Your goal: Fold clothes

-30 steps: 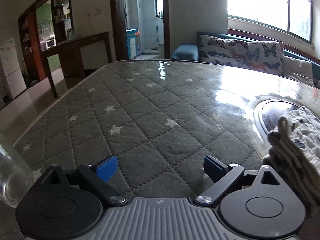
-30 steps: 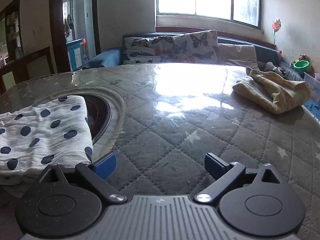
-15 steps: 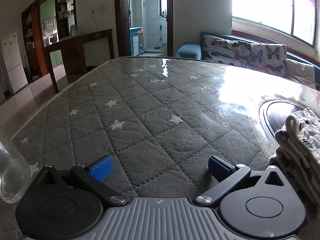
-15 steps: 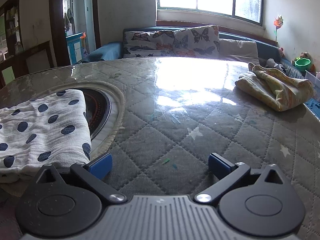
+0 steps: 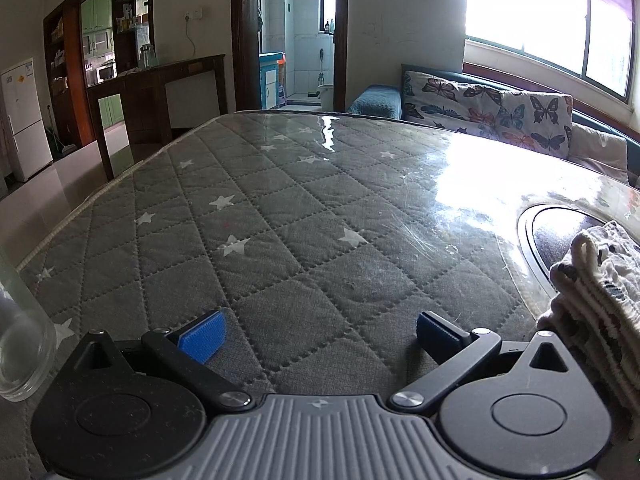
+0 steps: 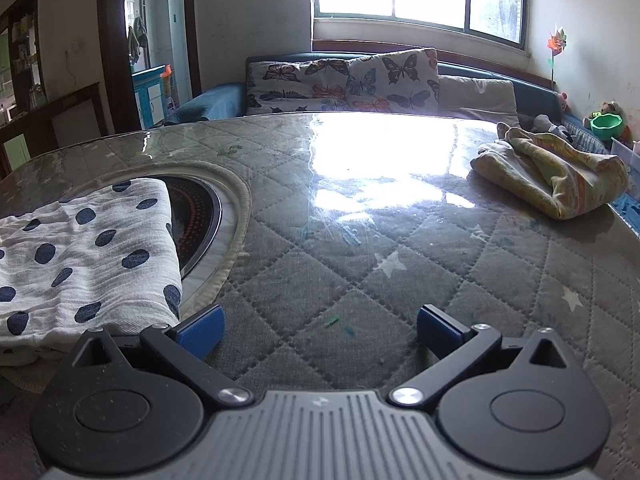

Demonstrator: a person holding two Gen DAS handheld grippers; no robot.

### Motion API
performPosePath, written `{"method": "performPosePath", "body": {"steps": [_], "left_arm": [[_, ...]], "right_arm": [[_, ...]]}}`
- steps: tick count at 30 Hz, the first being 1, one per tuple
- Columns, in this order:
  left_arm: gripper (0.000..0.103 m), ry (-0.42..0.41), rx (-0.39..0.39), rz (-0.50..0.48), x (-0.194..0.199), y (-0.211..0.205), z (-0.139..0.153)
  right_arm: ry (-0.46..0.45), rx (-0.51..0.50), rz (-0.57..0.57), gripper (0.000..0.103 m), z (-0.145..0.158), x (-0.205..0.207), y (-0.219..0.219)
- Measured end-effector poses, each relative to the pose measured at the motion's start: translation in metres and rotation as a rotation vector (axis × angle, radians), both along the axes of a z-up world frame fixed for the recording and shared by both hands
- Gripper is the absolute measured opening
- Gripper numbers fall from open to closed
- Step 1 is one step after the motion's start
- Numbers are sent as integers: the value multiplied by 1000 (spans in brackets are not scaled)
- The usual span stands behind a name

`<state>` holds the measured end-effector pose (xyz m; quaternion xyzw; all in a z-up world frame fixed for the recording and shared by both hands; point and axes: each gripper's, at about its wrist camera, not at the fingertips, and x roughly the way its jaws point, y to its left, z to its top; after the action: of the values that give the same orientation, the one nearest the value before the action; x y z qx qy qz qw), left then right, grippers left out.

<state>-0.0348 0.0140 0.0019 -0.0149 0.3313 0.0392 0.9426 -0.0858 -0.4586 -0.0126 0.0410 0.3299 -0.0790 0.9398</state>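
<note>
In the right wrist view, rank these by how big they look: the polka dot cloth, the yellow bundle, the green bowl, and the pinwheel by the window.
1. polka dot cloth, though it lies nearest the camera
2. yellow bundle
3. and 4. green bowl and pinwheel: both small and far off, too alike to rank

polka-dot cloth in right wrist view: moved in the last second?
No. The polka-dot cloth still lies folded over the round inset's left part, same overlap; only the camera view shifted slightly.

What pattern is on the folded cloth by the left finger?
White with dark blue dots, the folded cloth shows best in the right wrist view.
</note>
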Motion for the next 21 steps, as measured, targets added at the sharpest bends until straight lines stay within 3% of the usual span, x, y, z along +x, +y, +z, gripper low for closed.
{"method": "performPosePath", "body": {"steps": [21], "left_arm": [[103,1,0,0,0,0,3]], "right_arm": [[-1,2,1,103,-1,1,0]]}}
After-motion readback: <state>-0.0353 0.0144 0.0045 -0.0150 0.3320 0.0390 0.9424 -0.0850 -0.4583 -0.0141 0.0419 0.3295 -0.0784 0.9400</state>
